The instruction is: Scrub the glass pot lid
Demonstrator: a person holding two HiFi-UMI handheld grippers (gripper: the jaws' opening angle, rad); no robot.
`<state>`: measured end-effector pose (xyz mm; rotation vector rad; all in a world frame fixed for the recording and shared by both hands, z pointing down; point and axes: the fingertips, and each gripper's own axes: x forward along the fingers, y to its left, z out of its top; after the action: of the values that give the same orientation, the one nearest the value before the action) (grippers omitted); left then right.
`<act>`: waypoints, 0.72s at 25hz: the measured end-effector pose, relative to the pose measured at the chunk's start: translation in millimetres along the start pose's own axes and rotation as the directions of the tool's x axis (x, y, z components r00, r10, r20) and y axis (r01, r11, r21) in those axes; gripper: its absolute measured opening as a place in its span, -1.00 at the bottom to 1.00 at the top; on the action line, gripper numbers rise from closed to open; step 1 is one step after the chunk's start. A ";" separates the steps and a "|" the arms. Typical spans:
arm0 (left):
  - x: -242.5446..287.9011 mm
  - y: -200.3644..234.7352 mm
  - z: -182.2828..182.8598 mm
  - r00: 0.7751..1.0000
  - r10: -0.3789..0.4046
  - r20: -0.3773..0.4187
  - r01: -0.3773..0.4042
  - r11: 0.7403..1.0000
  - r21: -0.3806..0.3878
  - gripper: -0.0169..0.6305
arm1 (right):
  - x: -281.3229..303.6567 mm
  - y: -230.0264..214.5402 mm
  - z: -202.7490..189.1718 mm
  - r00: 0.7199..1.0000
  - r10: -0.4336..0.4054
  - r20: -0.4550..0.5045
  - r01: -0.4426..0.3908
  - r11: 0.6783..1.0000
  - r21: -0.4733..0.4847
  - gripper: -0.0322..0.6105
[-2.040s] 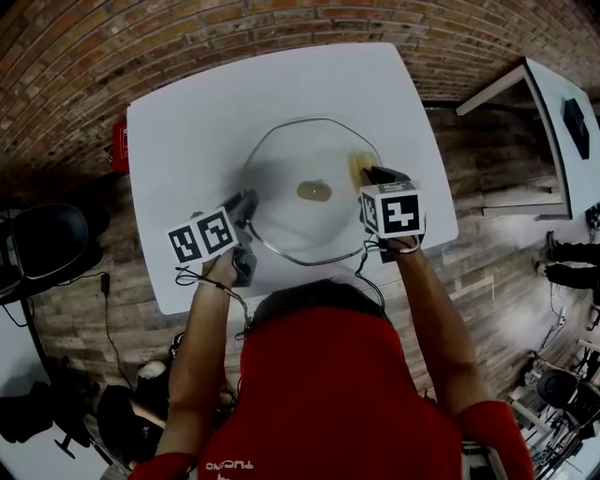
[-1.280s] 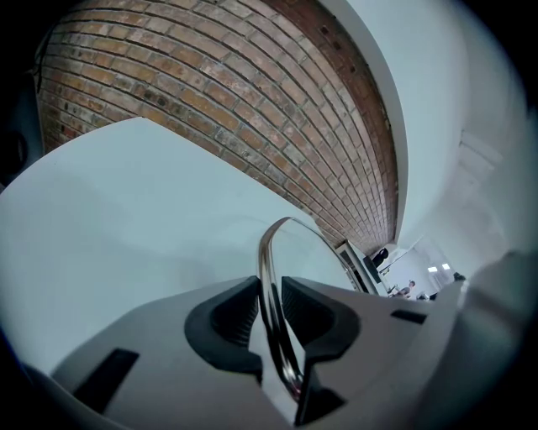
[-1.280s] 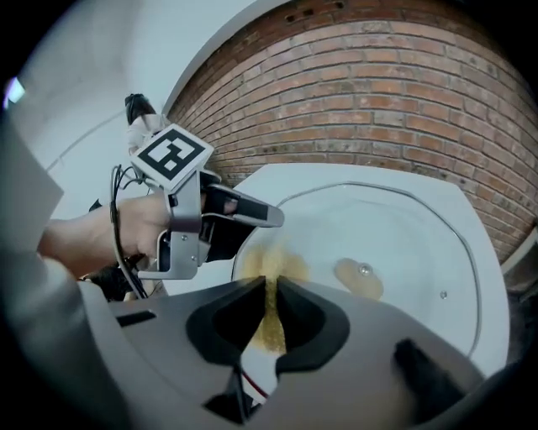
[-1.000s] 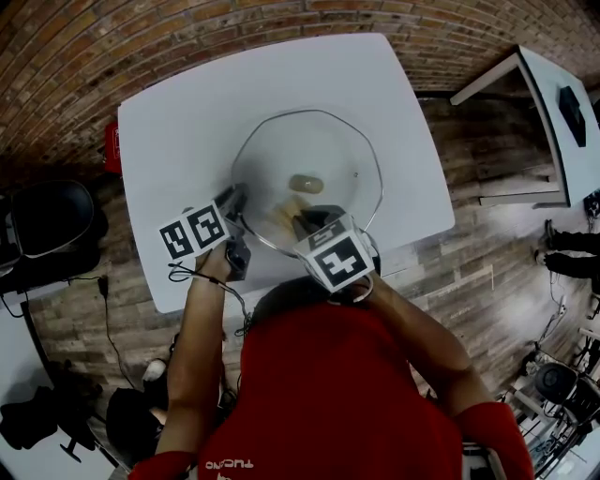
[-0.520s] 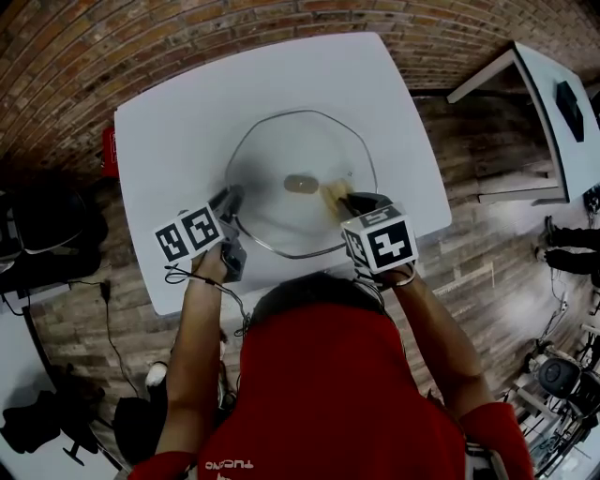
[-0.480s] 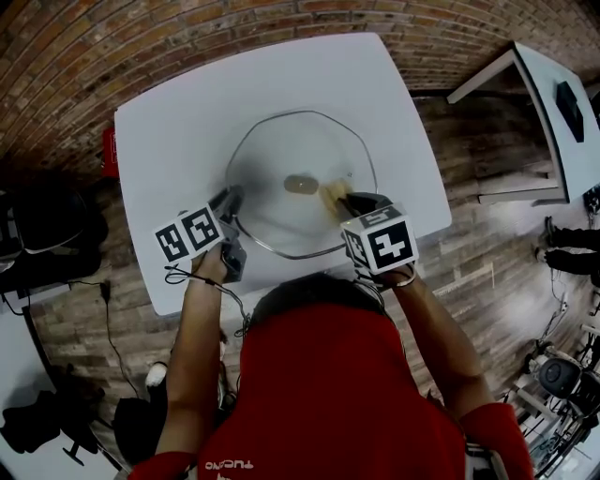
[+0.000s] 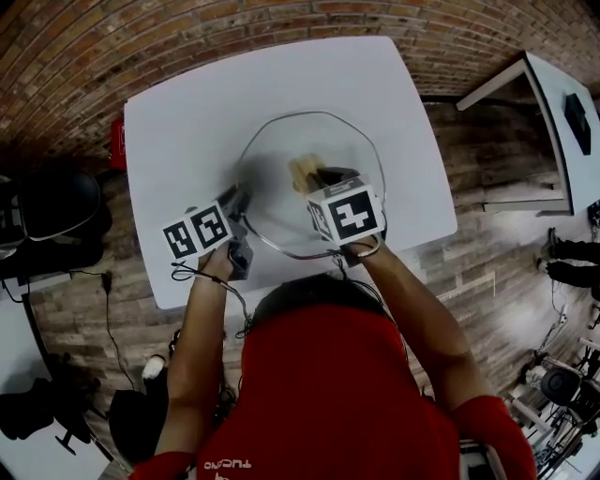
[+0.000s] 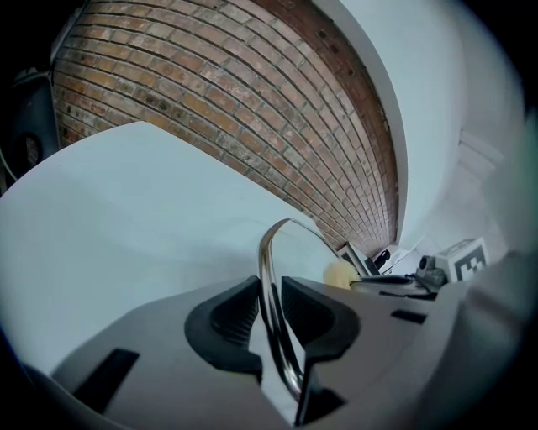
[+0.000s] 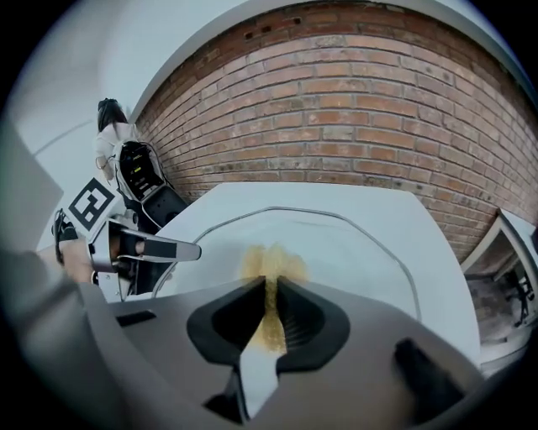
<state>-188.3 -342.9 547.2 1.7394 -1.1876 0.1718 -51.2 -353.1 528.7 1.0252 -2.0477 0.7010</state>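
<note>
The glass pot lid [image 7: 281, 155] lies on the white table [image 7: 187, 103], its metal rim [image 8: 273, 277] running between the jaws of my left gripper [image 7: 239, 208], which is shut on it at the lid's near left edge. My right gripper [image 7: 323, 178] is shut on a yellow sponge [image 7: 302, 171], squeezed flat between its pads [image 9: 267, 315]. The sponge rests on the glass near the lid's middle. In the right gripper view the lid [image 9: 353, 243] spreads out beyond the sponge, and the left gripper [image 9: 181, 249] shows at the left.
A brick wall [image 7: 187, 28] runs along the table's far side. A red object [image 7: 116, 142] sits off the table's left edge. A black chair [image 7: 52, 211] stands at the left, and another white table [image 7: 562, 112] at the right. The floor is wood plank.
My right gripper has swept the sponge across the glass, from the near edge out to the right and now back to the lid's middle. The left gripper has kept its hold on the rim.
</note>
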 end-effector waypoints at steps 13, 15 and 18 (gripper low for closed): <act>-20.0 0.3 13.4 0.996 -0.019 0.091 0.011 0.995 0.097 -0.47 | 13.5 6.9 2.5 0.999 0.049 0.022 -0.050 0.999 0.015 -0.50; -30.4 -0.5 18.0 0.991 -0.008 0.134 -0.008 0.993 0.121 -0.44 | 7.5 8.6 3.1 0.997 0.060 0.043 -0.061 0.998 0.018 -0.44; -53.0 -14.9 33.4 0.969 -0.012 0.247 -0.040 0.978 0.207 -0.43 | -8.9 8.9 7.7 0.993 0.064 0.101 -0.065 0.998 0.004 -0.42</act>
<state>-216.5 -334.6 489.9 1.9815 -1.4038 0.0929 -57.7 -350.1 515.8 1.0216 -2.1750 0.7030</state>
